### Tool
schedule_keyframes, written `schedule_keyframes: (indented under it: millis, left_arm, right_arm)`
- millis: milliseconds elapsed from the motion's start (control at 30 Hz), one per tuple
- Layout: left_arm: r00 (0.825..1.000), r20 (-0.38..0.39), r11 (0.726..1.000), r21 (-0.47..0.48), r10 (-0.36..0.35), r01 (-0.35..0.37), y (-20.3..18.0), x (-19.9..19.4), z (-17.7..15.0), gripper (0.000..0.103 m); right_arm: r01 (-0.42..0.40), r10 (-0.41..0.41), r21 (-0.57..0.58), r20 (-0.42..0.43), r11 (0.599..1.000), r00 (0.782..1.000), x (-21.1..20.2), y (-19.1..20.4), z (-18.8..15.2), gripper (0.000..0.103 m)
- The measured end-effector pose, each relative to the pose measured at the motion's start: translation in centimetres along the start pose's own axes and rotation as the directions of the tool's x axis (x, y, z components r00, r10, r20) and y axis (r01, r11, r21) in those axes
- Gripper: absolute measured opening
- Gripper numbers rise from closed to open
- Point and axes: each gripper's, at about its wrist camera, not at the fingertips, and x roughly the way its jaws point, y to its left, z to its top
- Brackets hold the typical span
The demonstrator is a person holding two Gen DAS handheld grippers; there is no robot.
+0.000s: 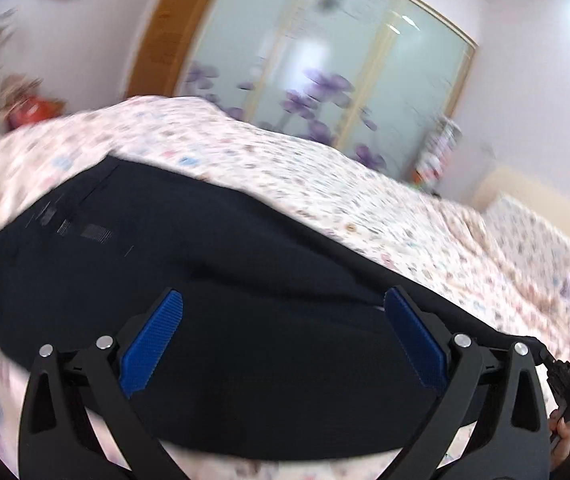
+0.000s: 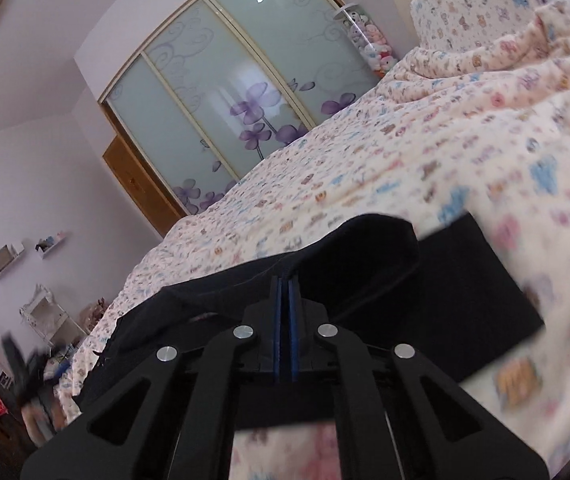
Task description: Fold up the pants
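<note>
Floral-print bed [image 2: 405, 152] fills room, frosted wardrobe doors far behind. Dark pants [image 1: 225, 280] lie flat on near part of bed. Left gripper [image 1: 283, 312] over them, jaws wide apart, holding nothing. Right gripper [image 2: 285, 280] jaws pressed together on raised fabric edge. Best: carry edge across evenly, keep layers aligned, smooth creases.

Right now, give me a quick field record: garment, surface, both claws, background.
garment: dark pants spread on the bed
surface: bed with a floral cover
left claw: open, over the pants, gripping nothing
right claw: shut on a raised fold of the pants
background: wardrobe with frosted sliding doors and purple flowers
image quality: left view motion-blurred
</note>
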Motion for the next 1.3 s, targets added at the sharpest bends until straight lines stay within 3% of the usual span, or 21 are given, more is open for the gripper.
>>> schedule_keyframes:
  millis: [67,133,167,267,333,433,533,600,767,833,900,933,1033,1167,1300]
  left_arm:
    - [0.998,-0.066,0.998,0.053,-0.011,0.015,-0.9,2.3,2.1,0.101]
    - [0.989,-0.149,0.999,0.045,-0.008,0.015,-1.4,5.4,4.3,0.101]
    - [0.982,-0.185,1.0,0.01,-0.025,0.027,-1.2,7.0,5.1,0.101]
    - [0.937,-0.317,0.98,-0.171,-0.148,0.097,-0.5,13.7,6.8,0.101]
    - [0.923,-0.354,0.973,-0.216,-0.154,0.079,-0.6,17.1,7.7,0.101]
    - [0.929,-0.347,0.962,-0.27,-0.129,0.033,0.0,21.0,8.3,0.1]
    - [0.933,-0.325,0.924,-0.383,-0.152,0.017,1.6,24.4,8.0,0.096]
    - [0.934,-0.33,0.905,-0.425,-0.138,-0.016,2.7,26.8,7.8,0.073]
    - [0.95,-0.298,0.896,-0.441,-0.09,-0.054,3.6,30.4,7.8,0.056]
    - [0.95,-0.307,0.895,-0.438,-0.053,-0.092,4.2,31.9,7.9,0.043]
    - [0.951,-0.306,0.876,-0.47,-0.05,-0.105,5.2,32.5,7.8,0.01]
    - [0.956,-0.286,0.866,-0.493,-0.067,-0.087,5.6,32.5,7.6,0.007]
    - [0.968,-0.244,0.86,-0.505,-0.062,-0.073,5.9,31.6,7.2,0.004]
    - [0.987,-0.152,0.856,-0.516,-0.053,-0.034,5.4,27.4,7.1,0.001]
    - [0.997,-0.071,0.905,-0.425,-0.032,-0.001,3.8,21.0,7.9,0.001]
  right_arm:
    - [-0.005,0.005,0.034,-0.002,0.999,1.0,0.0,-0.8,-0.7,0.003]
    - [-0.016,0.016,0.043,0.003,0.999,1.0,-0.2,-0.8,-0.7,0.003]
    - [-0.025,0.024,0.033,0.013,0.999,1.0,-0.2,-0.6,-0.3,0.003]
    - [-0.056,0.055,0.051,0.024,0.997,0.998,-0.4,-0.8,-0.2,0.003]
    - [-0.066,0.065,0.062,0.022,0.996,0.998,-0.3,-1.1,-0.1,0.003]
    - [-0.07,0.07,0.071,0.007,0.995,0.998,0.0,-1.7,-0.3,0.003]
    - [-0.082,0.083,0.087,-0.008,0.993,0.997,0.5,-2.3,-0.4,0.003]
    - [-0.089,0.091,0.096,-0.018,0.991,0.996,0.8,-2.7,-0.4,0.003]
    - [-0.1,0.106,0.098,-0.052,0.99,0.993,1.5,-3.0,-0.4,0.003]
    - [-0.102,0.107,0.094,-0.054,0.99,0.993,1.6,-3.1,-0.5,0.003]
    - [-0.102,0.108,0.095,-0.055,0.99,0.993,1.7,-3.1,-0.4,0.003]
    - [-0.1,0.106,0.094,-0.057,0.991,0.993,1.9,-3.2,-0.4,0.003]
    - [-0.089,0.096,0.1,-0.064,0.991,0.993,2.0,-3.3,-0.5,0.003]
    - [-0.087,0.092,0.121,-0.031,0.989,0.995,1.4,-3.5,-0.2,0.003]
    - [-0.075,0.071,0.134,0.035,0.988,0.997,0.7,-3.6,1.1,0.003]
